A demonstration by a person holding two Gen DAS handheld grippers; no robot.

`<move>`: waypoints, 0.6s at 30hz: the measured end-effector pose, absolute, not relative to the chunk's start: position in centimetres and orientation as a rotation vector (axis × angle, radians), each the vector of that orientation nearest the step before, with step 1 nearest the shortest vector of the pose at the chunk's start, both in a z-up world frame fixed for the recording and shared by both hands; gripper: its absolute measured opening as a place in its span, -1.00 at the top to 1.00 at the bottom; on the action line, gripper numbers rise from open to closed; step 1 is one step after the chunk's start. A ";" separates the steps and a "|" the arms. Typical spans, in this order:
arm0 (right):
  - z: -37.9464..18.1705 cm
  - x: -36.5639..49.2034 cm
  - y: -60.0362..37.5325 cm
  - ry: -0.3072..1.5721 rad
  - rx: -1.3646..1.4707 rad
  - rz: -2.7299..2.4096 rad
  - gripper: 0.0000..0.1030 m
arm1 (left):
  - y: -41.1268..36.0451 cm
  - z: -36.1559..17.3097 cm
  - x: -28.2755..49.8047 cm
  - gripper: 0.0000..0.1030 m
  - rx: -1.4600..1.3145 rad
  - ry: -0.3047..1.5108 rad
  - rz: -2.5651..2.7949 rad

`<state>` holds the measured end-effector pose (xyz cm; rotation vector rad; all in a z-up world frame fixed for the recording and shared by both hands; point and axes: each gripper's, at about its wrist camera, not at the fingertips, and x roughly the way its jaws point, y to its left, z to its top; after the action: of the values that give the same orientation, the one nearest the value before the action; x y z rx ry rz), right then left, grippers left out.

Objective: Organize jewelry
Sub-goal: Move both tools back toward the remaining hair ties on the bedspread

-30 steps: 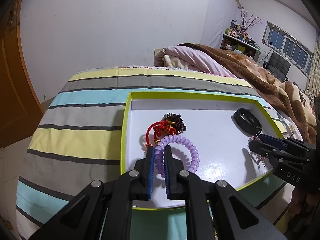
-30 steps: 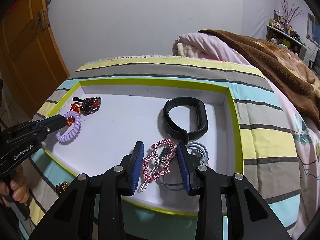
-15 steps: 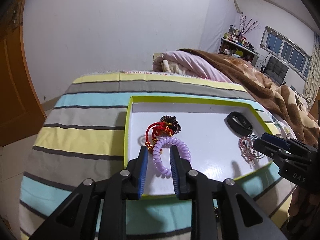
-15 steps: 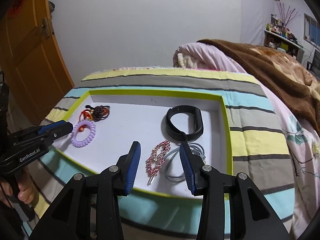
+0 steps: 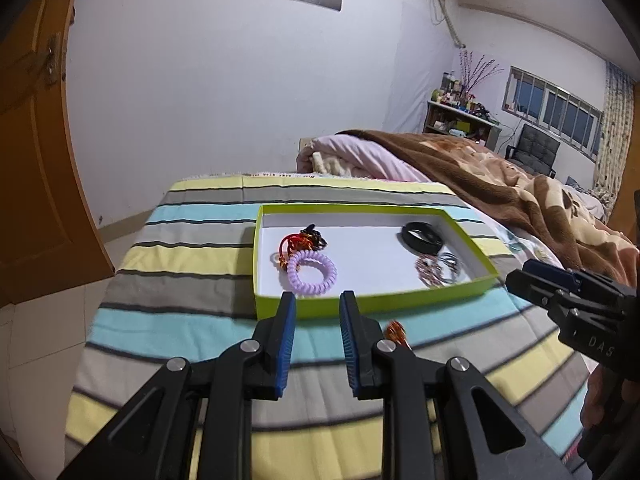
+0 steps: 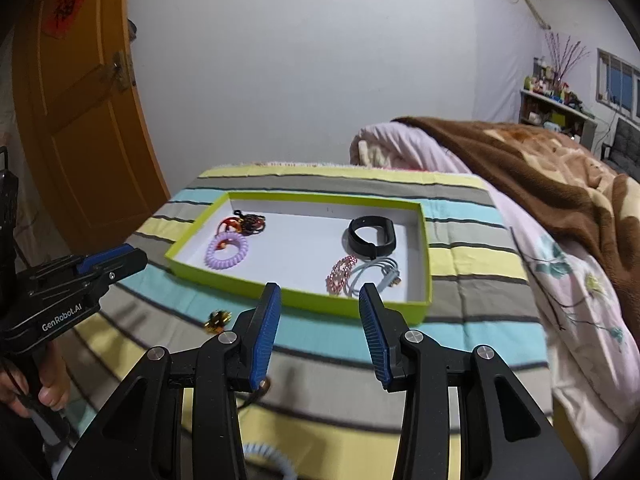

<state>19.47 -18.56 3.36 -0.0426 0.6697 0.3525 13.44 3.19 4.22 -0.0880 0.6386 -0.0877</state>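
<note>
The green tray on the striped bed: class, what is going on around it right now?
A person holds a gripper in each hand, sorting jewelry. The left gripper and right gripper are both open and empty, just short of the green tray. Inside lie a purple spiral hair tie, a red and dark beaded bracelet, a black wristband, a pink rhinestone hair clip and a grey cable. A small gold and red ornament lies on the striped blanket, outside the tray.

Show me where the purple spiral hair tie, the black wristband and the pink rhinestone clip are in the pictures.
purple spiral hair tie (image 5: 312, 271), left wrist view, on its near coil.
black wristband (image 6: 372, 235), right wrist view, on the band's front side.
pink rhinestone clip (image 6: 340, 275), right wrist view, on its middle stones.
</note>
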 end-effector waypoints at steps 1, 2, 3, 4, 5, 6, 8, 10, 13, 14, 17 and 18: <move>3.6 18.7 -18.6 0.665 -0.044 0.348 0.20 | 3.1 4.3 12.8 0.55 -0.085 0.635 -0.090; 3.7 18.0 -18.8 0.661 -0.043 0.347 0.20 | 3.0 4.4 12.1 0.55 -0.083 0.633 -0.094; 3.8 17.3 -19.0 0.659 -0.040 0.347 0.20 | 2.9 4.4 11.3 0.55 -0.080 0.630 -0.097; 3.9 16.4 -19.1 0.658 -0.036 0.346 0.20 | 2.9 4.5 10.5 0.55 -0.077 0.628 -0.096; 3.8 15.7 -19.2 0.659 -0.034 0.343 0.20 | 2.8 4.4 9.9 0.55 -0.076 0.627 -0.094; 3.8 15.0 -19.3 0.660 -0.034 0.343 0.20 | 2.8 4.4 9.2 0.55 -0.075 0.624 -0.094; 3.8 13.0 -19.5 0.648 -0.041 0.338 0.20 | 2.6 4.5 7.8 0.55 -0.067 0.615 -0.088; 3.7 11.7 -19.7 0.642 -0.049 0.333 0.20 | 2.2 4.6 6.3 0.55 -0.062 0.605 -0.091; 3.8 9.9 -20.1 0.634 -0.046 0.336 0.20 | 1.6 4.7 4.8 0.55 -0.060 0.595 -0.093; 3.7 9.5 -20.2 0.633 -0.046 0.336 0.20 | 1.5 4.8 4.3 0.55 -0.061 0.594 -0.095; 3.8 8.4 -20.6 0.633 -0.038 0.339 0.20 | 1.4 4.9 3.1 0.55 -0.066 0.590 -0.100; 3.7 8.1 -20.7 0.636 -0.035 0.339 0.20 | 1.3 4.9 2.8 0.55 -0.067 0.590 -0.102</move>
<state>8.13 -20.69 3.72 -0.0351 0.6356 0.3394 2.76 1.26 4.88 -0.0668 0.5903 -0.1021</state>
